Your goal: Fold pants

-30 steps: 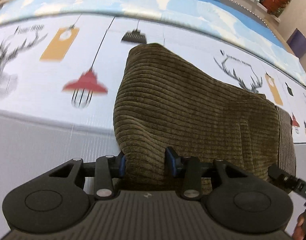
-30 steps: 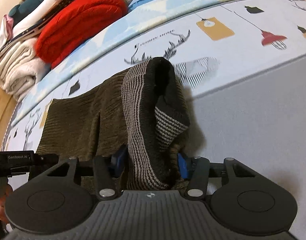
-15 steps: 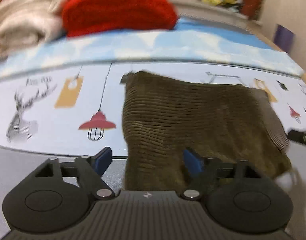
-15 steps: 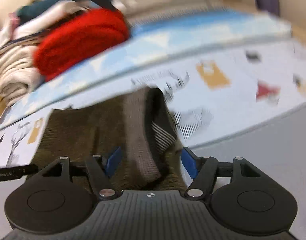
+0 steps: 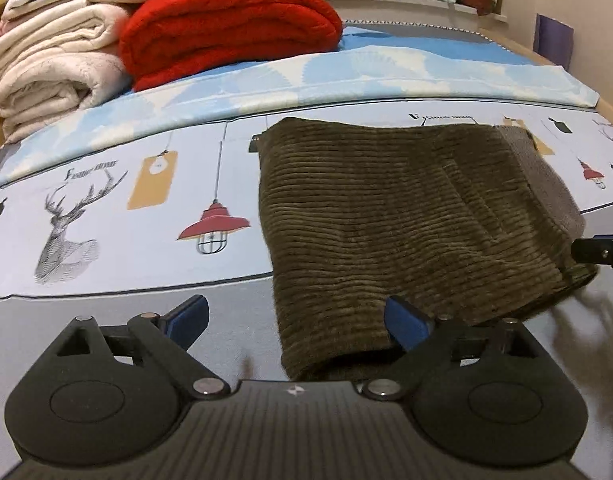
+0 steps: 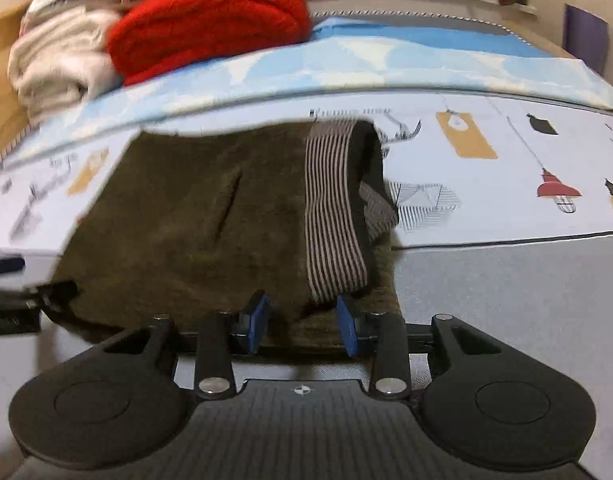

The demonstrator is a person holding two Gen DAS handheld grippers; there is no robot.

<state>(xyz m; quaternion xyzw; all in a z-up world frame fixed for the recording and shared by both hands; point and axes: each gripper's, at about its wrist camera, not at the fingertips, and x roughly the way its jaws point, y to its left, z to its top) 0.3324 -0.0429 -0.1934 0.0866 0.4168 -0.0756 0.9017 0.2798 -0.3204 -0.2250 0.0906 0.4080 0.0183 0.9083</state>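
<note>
My pants (image 5: 406, 216) are olive corduroy, ribbed and matt, with a striped knit waistband (image 6: 332, 208). The printed sheet (image 5: 106, 200) is smooth cloth. My left gripper (image 5: 296, 320) is matt black plastic with blue pads (image 5: 404, 320). The red blanket (image 5: 226, 20) looks fuzzy.

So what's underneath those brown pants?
The brown pants lie on a printed bedsheet, their near edge on its grey part. Whatever print sits beneath them is covered.

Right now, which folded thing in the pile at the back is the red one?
The red blanket, the puffy bundle on the right of the pile. The white blankets lie to its left, and the folded pants in front are olive.
</note>
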